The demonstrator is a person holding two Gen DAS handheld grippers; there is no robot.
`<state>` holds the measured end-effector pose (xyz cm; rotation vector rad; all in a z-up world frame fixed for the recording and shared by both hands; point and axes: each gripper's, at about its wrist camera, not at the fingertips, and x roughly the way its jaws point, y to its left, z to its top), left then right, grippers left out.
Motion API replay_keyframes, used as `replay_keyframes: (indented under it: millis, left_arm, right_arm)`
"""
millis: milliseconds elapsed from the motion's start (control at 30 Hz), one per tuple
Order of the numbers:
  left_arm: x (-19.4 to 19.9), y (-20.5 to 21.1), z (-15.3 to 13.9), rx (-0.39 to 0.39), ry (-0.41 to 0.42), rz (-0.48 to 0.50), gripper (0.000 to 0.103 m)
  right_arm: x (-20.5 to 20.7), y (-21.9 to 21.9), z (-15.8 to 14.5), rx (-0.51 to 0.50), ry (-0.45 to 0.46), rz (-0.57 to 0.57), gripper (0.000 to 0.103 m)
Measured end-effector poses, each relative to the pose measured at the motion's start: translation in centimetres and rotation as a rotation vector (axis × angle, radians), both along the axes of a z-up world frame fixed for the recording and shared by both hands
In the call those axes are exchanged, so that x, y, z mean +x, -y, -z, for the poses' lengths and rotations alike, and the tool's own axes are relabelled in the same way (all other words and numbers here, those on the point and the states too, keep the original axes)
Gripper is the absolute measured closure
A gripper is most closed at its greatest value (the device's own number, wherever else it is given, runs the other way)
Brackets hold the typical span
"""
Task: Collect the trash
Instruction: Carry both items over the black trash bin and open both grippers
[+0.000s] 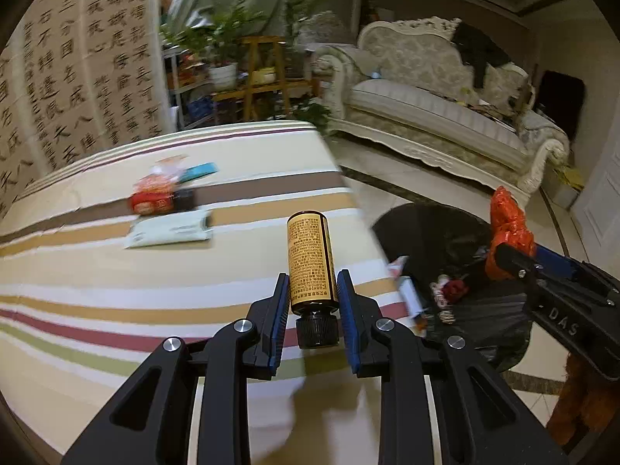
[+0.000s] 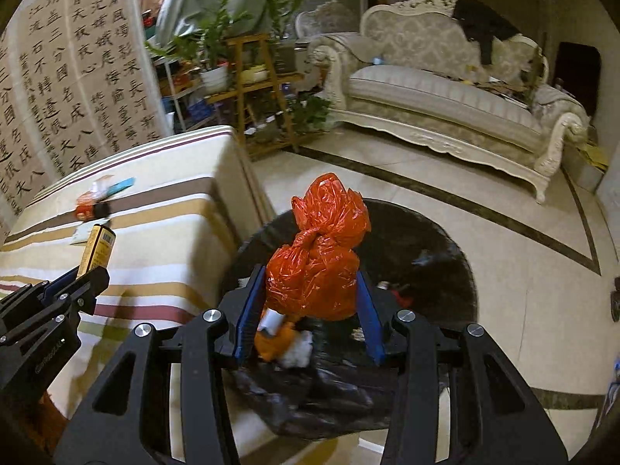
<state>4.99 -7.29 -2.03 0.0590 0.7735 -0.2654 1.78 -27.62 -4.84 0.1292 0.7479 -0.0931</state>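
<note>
My left gripper (image 1: 313, 290) is shut on a small brown bottle (image 1: 310, 255) with a yellow label and a black cap, held over the right end of the striped table (image 1: 116, 294). That bottle (image 2: 99, 246) and the left gripper (image 2: 83, 275) also show at the left of the right wrist view. My right gripper (image 2: 310, 290) is shut on a knotted orange plastic bag (image 2: 321, 255), which hangs above the open black trash bag (image 2: 426, 240) on the floor. The orange bag (image 1: 507, 228) and the right gripper (image 1: 519, 259) appear at the right of the left wrist view.
A red packet (image 1: 151, 199), a teal strip (image 1: 199, 172) and a pale flat packet (image 1: 170, 232) lie on the table. The black trash bag (image 1: 445, 240) holds several scraps. A cream sofa (image 1: 445, 116), a plant shelf (image 1: 263, 73) and a calligraphy screen (image 1: 77, 77) stand behind.
</note>
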Motion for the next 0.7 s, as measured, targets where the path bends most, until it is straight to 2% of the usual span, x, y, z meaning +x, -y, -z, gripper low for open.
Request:
replay_keyframes:
  millis: [400, 600, 633, 667, 700]
  left_arm:
    - [1.3, 6.4, 0.1, 0.048, 0.037, 0.108, 0.077]
    - [2.4, 8.6, 0.8, 0.076, 0.026, 0.131, 0.077]
    - [2.6, 8.7, 1.1, 0.076, 0.009, 0.138, 0.076]
    - [2.7, 8.8, 1.2, 0.075, -0.002, 0.137, 0.070]
    - [2.8, 8.7, 1.2, 0.076, -0.004, 0.128, 0.065]
  right_arm:
    - [0.5, 4.1, 0.7, 0.018, 0.002, 0.077, 0.059]
    - [1.2, 5.2, 1.2, 0.024, -0.002, 0.102, 0.058]
    - [1.3, 5.3, 1.3, 0.026, -0.006, 0.103, 0.054]
    - [1.4, 5.5, 1.4, 0.031, -0.009, 0.108, 0.043]
    - [1.3, 5.7, 1.4, 0.033, -0.006, 0.112, 0.041]
